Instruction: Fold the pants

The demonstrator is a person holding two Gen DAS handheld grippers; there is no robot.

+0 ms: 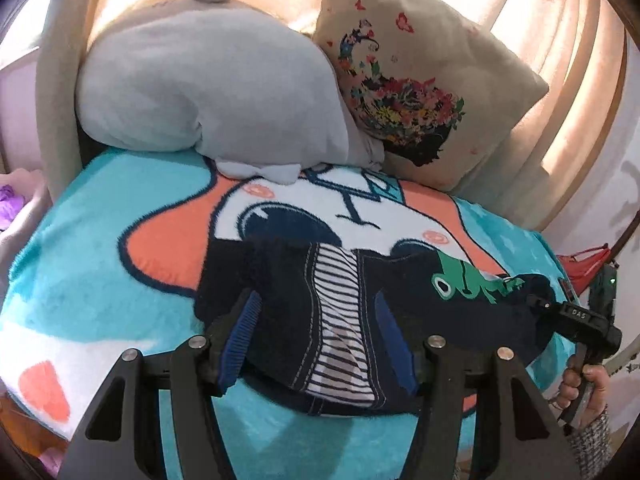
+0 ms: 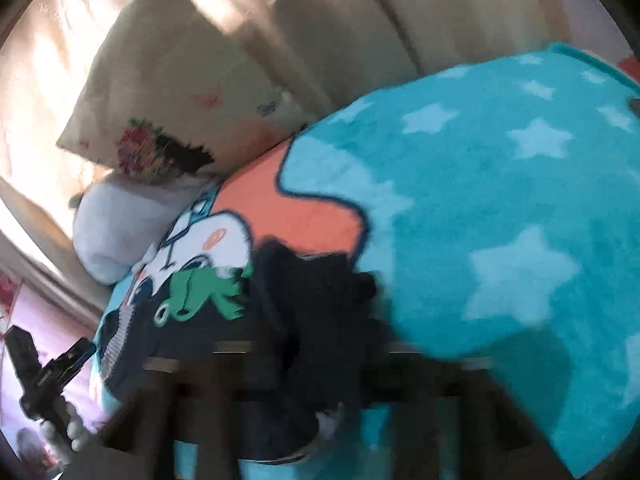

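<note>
Small navy pants (image 1: 280, 308) with a striped lining at the waistband and a green frog print (image 1: 472, 280) lie on a turquoise blanket (image 1: 92, 280). My left gripper (image 1: 316, 344) is wide open, its blue-padded fingers (image 1: 240, 340) standing on either side of the waistband. My right gripper (image 1: 544, 304) reaches in at the pants' right end. In the blurred right wrist view dark bunched pants fabric (image 2: 316, 320) fills the space between its fingers, beside the frog print (image 2: 200, 292). The left gripper (image 2: 80, 354) shows at the lower left there.
A grey plush cushion (image 1: 208, 80) and a cream flower-print pillow (image 1: 420, 76) lean at the head of the bed. Beige curtains (image 1: 568, 60) hang behind. The blanket has light stars (image 2: 520, 272) on its right part. A red item (image 1: 584, 268) lies past the right edge.
</note>
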